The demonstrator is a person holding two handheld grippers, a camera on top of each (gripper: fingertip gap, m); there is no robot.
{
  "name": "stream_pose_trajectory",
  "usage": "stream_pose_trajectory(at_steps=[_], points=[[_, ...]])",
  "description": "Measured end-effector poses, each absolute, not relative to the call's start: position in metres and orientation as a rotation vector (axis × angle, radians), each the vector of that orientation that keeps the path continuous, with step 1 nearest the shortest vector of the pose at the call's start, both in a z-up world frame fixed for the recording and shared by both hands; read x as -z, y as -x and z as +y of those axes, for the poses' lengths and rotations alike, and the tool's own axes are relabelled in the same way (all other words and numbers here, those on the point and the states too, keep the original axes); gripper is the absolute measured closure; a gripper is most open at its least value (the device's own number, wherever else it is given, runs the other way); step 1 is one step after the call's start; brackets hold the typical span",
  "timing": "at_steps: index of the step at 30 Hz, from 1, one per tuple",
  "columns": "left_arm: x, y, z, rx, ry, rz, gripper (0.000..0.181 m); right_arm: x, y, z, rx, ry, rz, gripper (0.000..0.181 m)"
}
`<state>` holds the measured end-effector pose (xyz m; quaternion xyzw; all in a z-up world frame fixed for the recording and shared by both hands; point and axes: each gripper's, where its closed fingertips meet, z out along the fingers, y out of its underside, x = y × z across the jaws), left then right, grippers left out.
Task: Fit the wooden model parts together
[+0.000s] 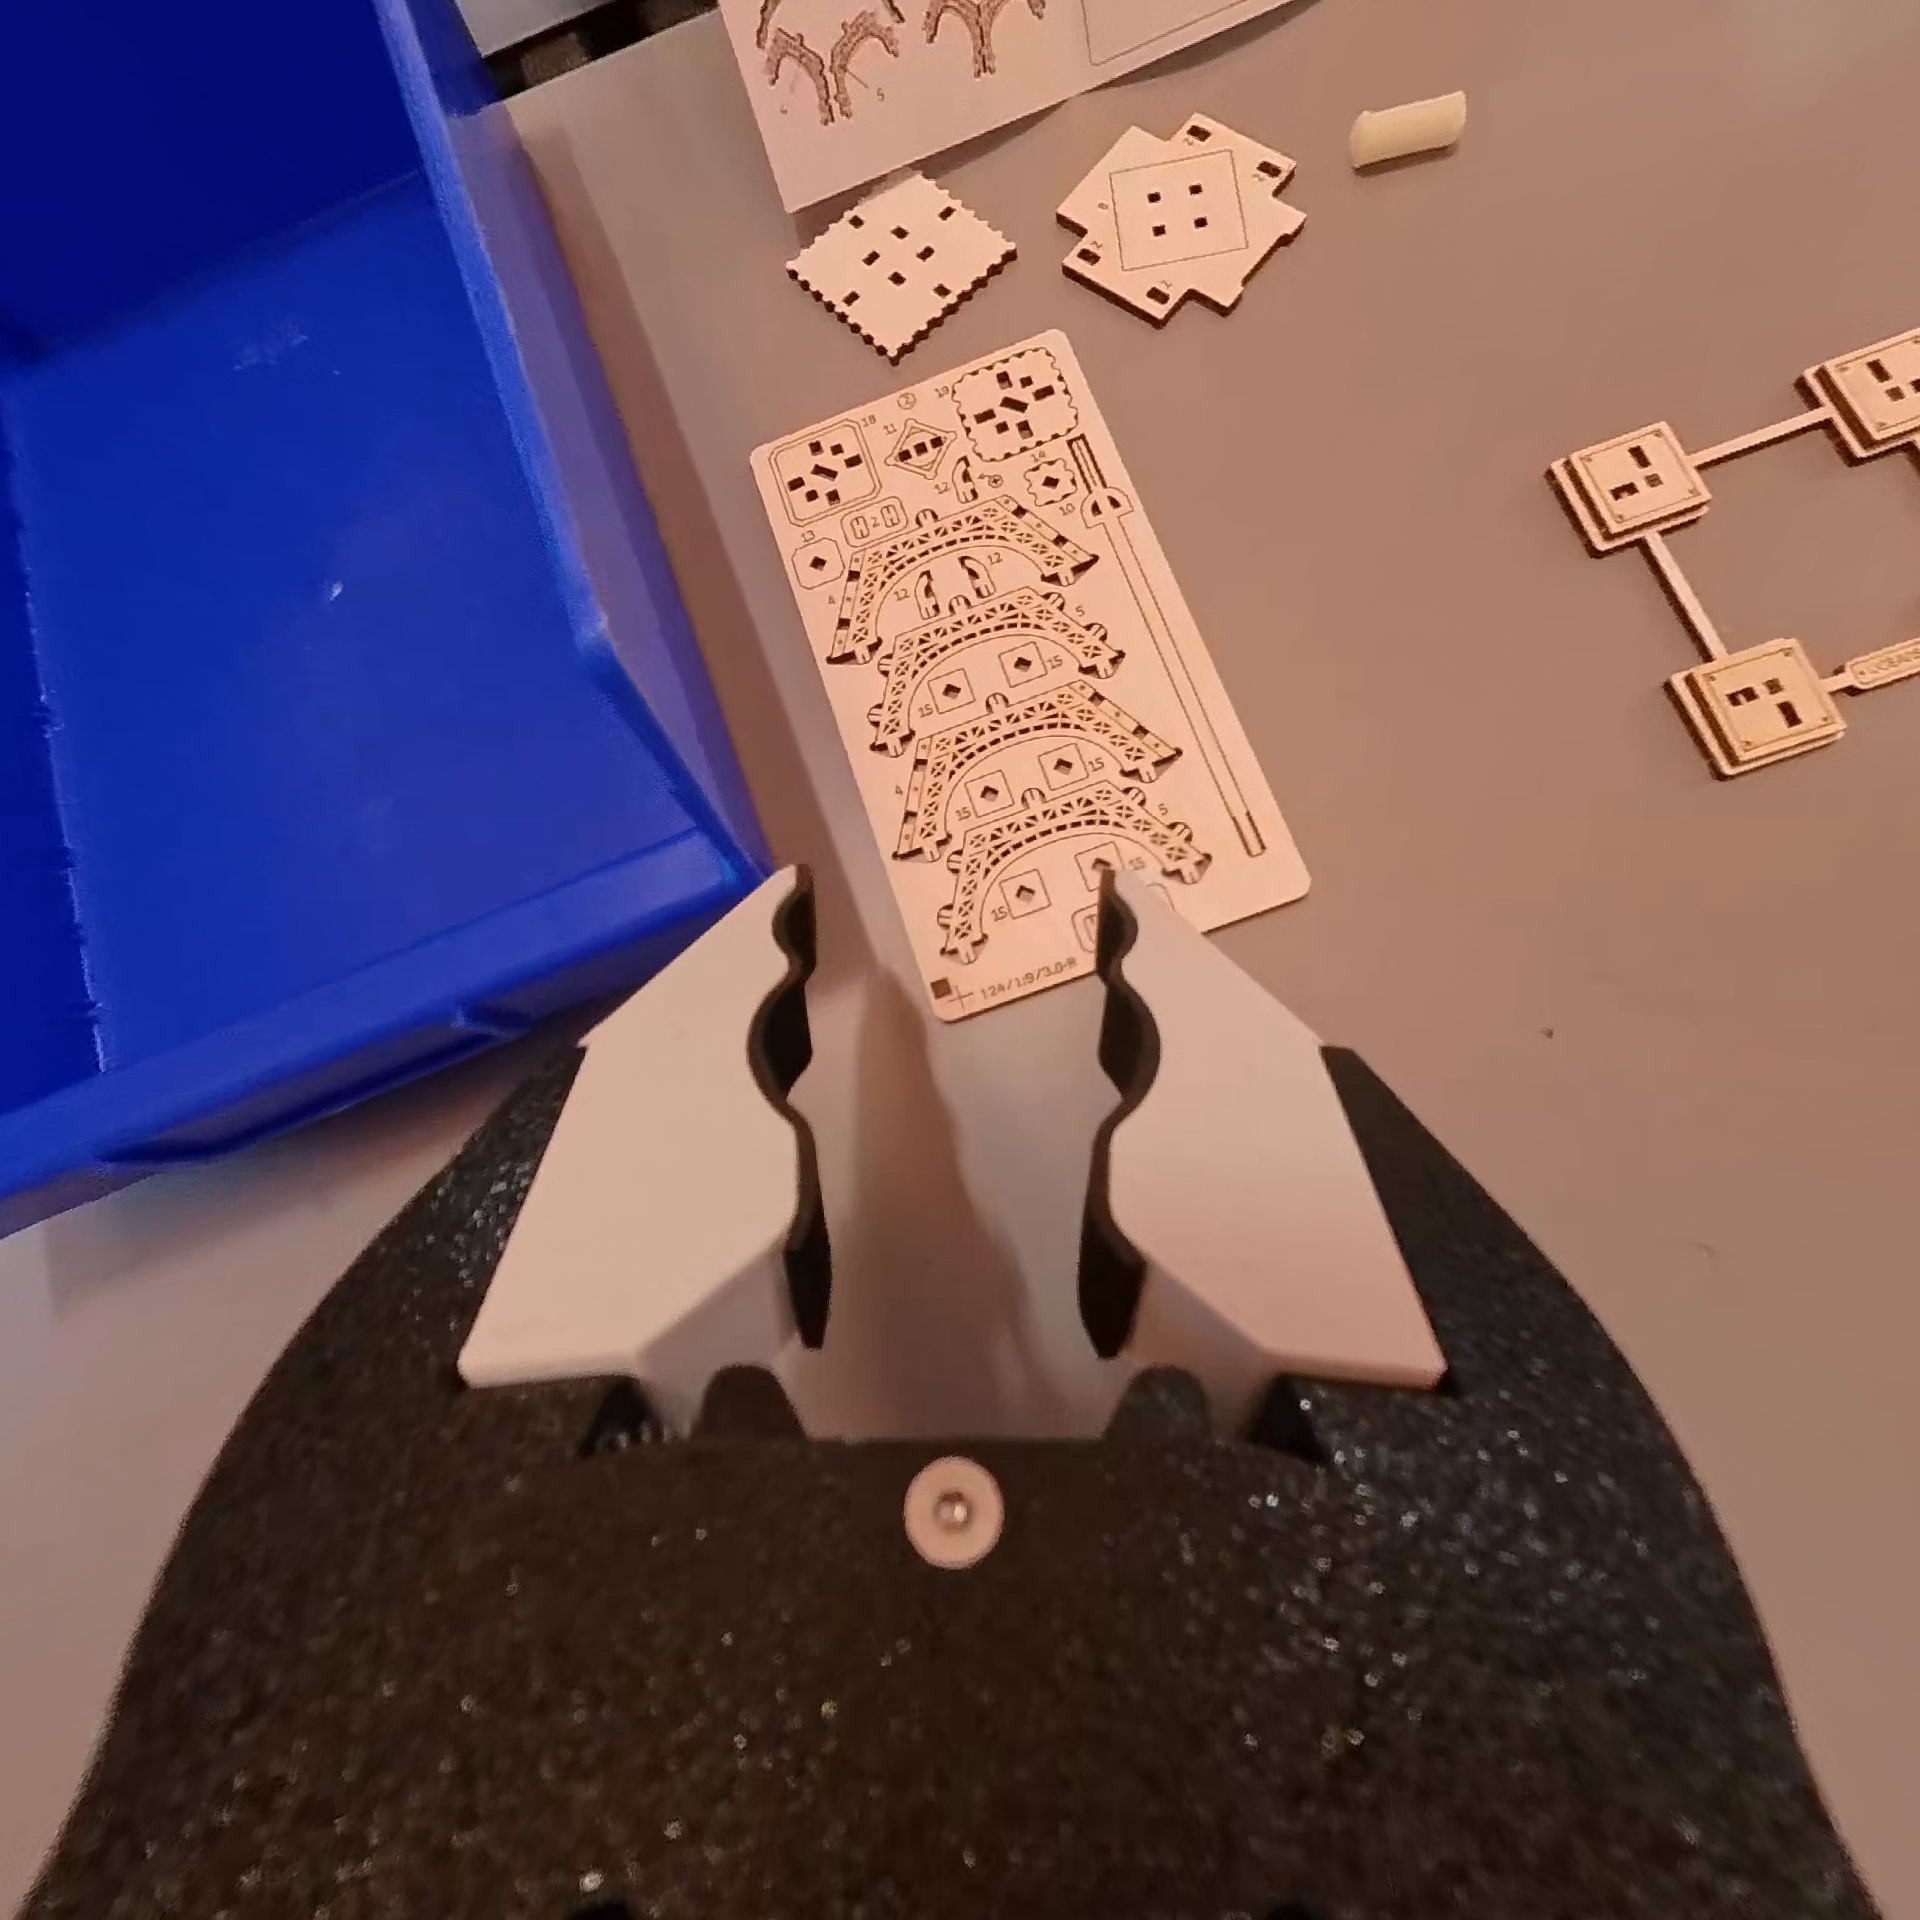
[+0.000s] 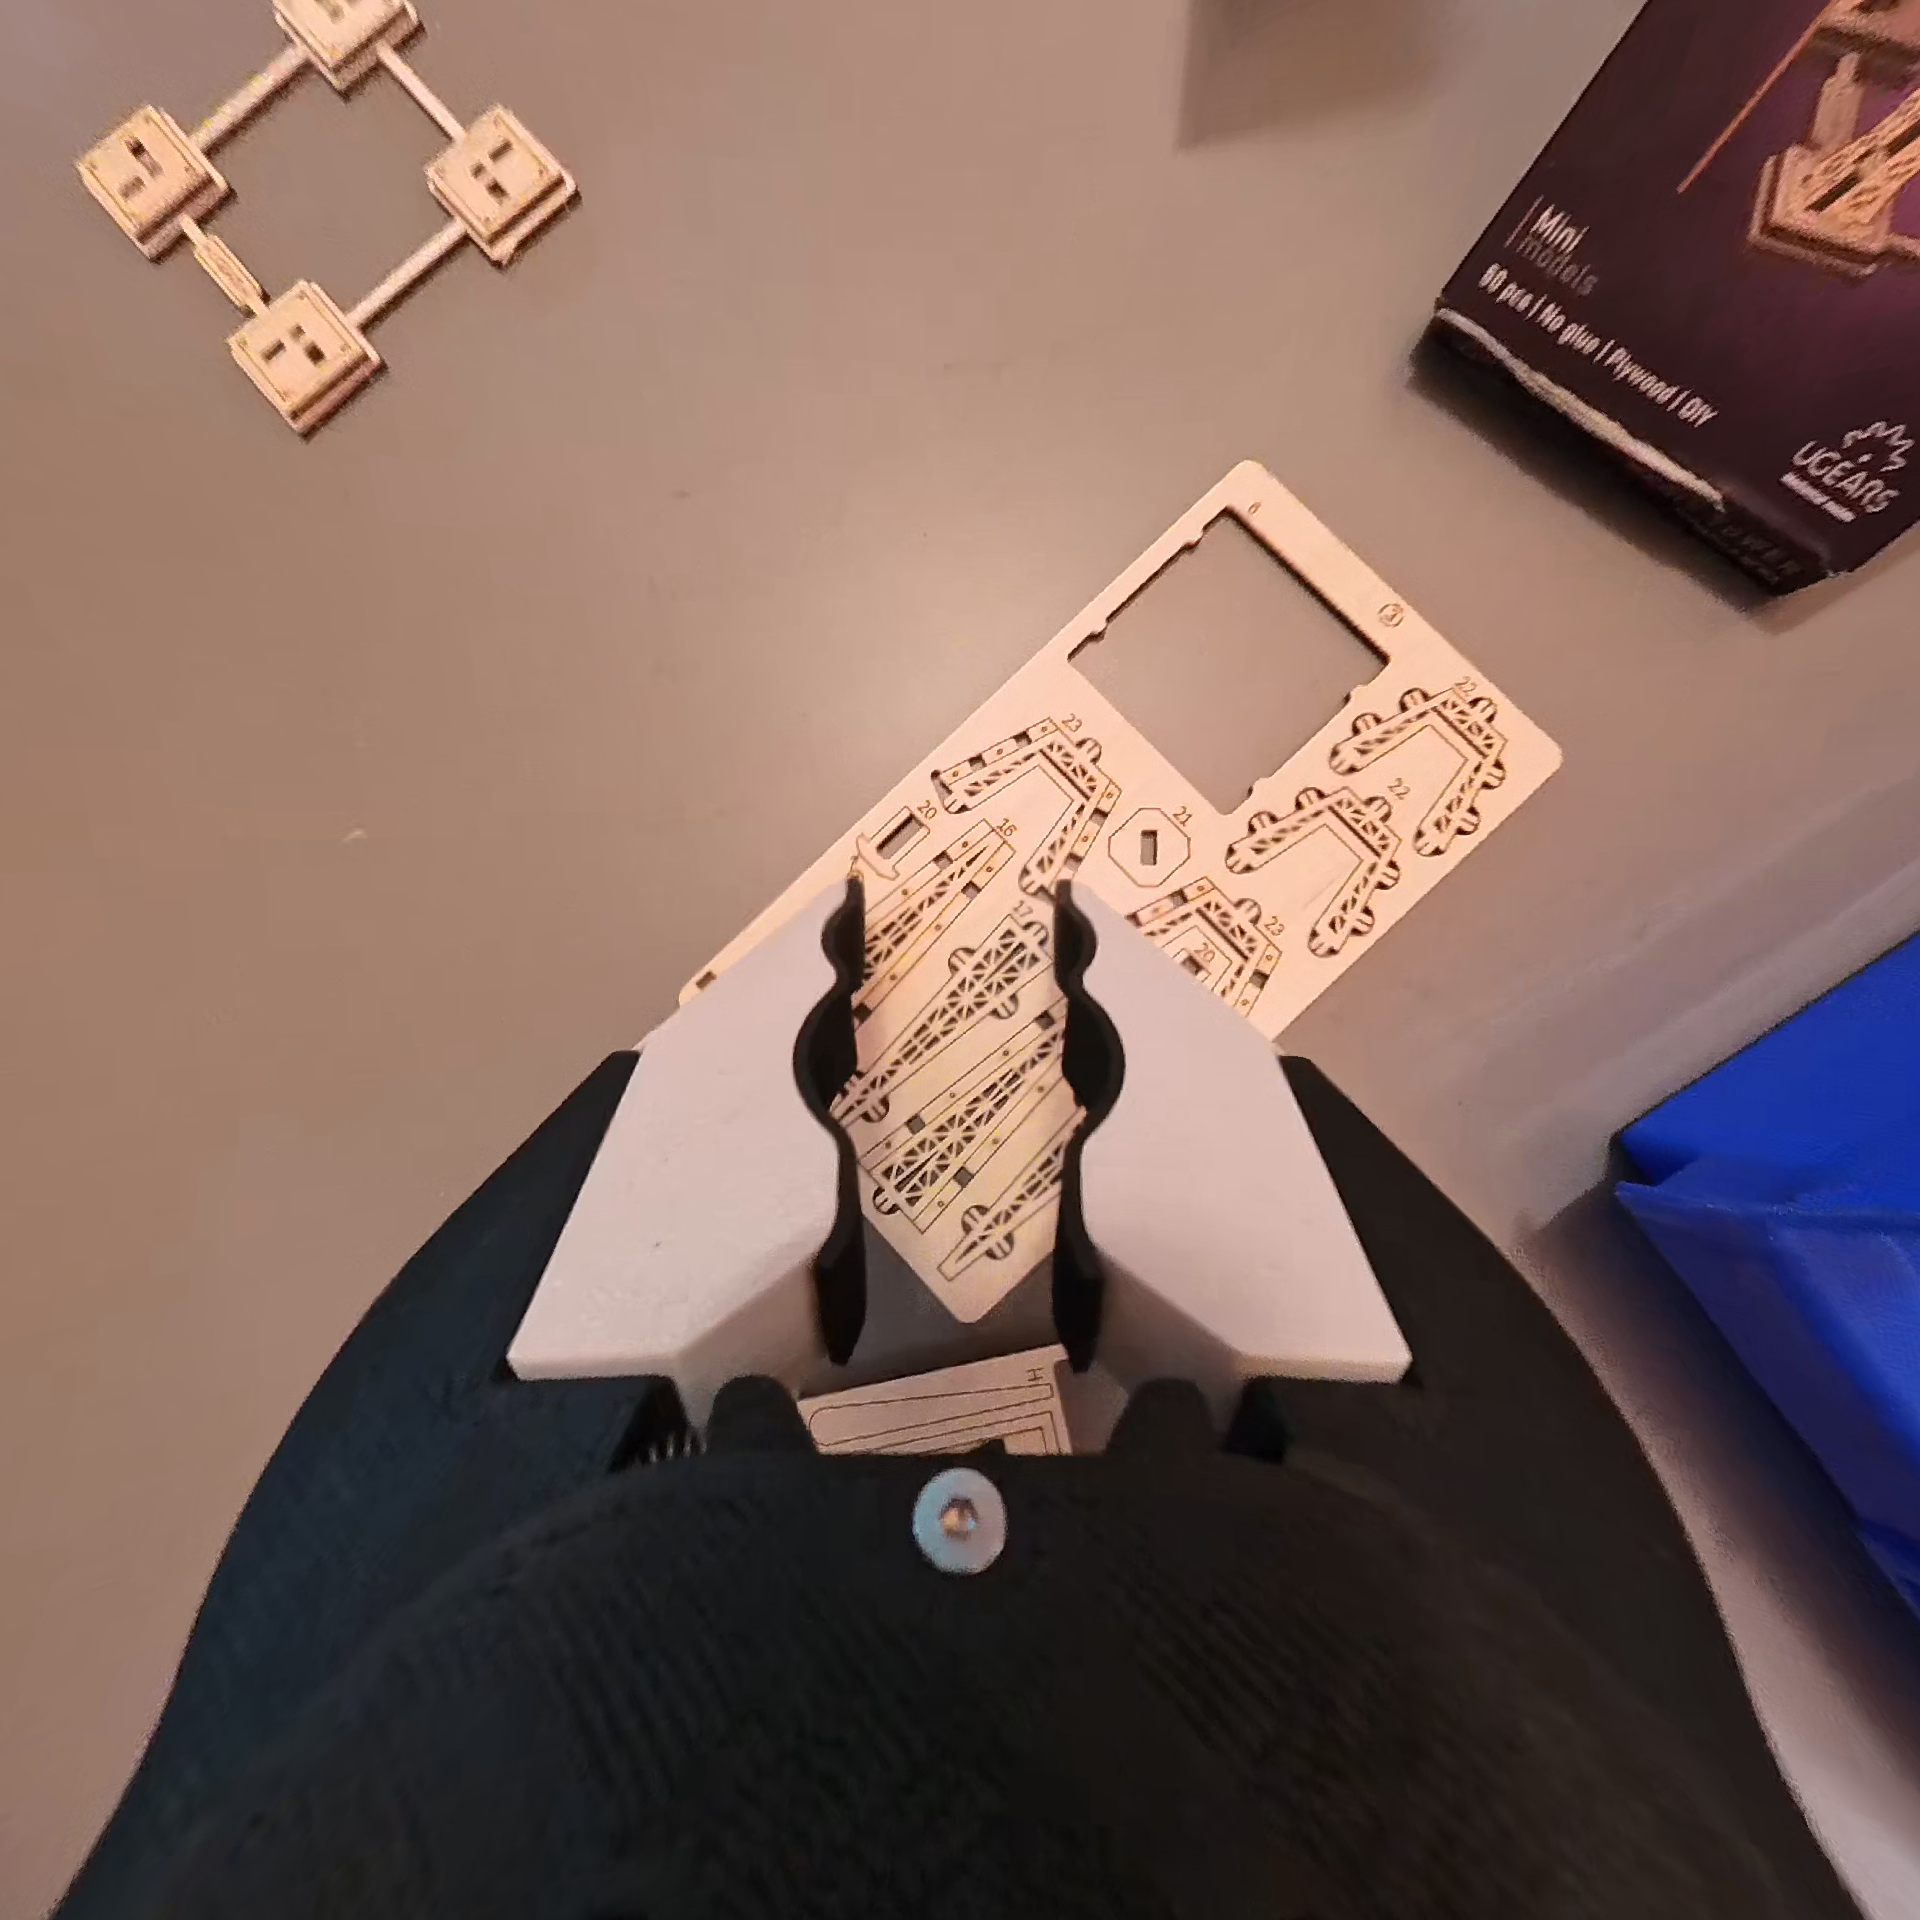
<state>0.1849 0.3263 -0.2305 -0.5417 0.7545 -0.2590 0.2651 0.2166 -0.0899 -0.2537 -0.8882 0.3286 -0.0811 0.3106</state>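
My left gripper [image 1: 951, 883] is open and empty above the grey table, its tips over the near end of a wooden part sheet [image 1: 1023, 665] with arched lattice pieces. Beyond lie two loose square wooden plates [image 1: 902, 265] [image 1: 1179, 213]. A square wooden base frame with four corner blocks [image 1: 1704, 582] lies to the right; it also shows in the right wrist view [image 2: 322, 208]. My right gripper [image 2: 956, 894] is open and empty, hovering over a second wooden part sheet [image 2: 1226, 790] with a square cut-out.
A blue plastic bin [image 1: 312, 623] stands at the left; a blue bin also shows in the right wrist view [image 2: 1787, 1195]. A dark model box [image 2: 1704, 291] lies far right. An instruction sheet [image 1: 935, 73] and a small cream cylinder [image 1: 1408, 127] lie at the back. Spacing between my two grippers at the tips: around 40 centimeters. My left tips are roughly 20 centimeters from the small cream cylinder [image 1: 1408, 127].
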Motion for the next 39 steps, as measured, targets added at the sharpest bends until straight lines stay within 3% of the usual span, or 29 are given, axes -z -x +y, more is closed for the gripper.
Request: stream_pose_trajectory(at_steps=[1,10,17,23,25,29,39], points=[[0.23,-0.185,0.328,0.697,1.465,2.037,0.13,0.25,-0.218,-0.09,0.214,2.319,0.873,0.147],[0.231,-0.186,0.327,0.694,1.469,2.03,0.132,0.233,-0.257,-0.122,0.517,2.18,1.009,0.149],[0.246,-0.202,0.298,0.812,1.603,1.972,0.083,0.21,-0.27,-0.122,0.63,2.051,1.004,0.152],[0.273,-0.211,0.295,0.727,1.683,1.92,0.079,0.197,-0.266,-0.095,0.613,2.01,0.905,0.153],[0.273,-0.21,0.298,0.737,1.698,1.915,0.089,0.193,-0.262,-0.081,0.575,1.996,0.865,0.153],[0.271,-0.199,0.295,0.773,1.69,1.962,0.09,0.18,-0.245,-0.037,0.437,1.932,0.75,0.151],[0.265,-0.098,0.252,0.925,1.583,1.993,0.091,0.168,-0.161,0.085,-0.02,1.881,0.481,0.148]])
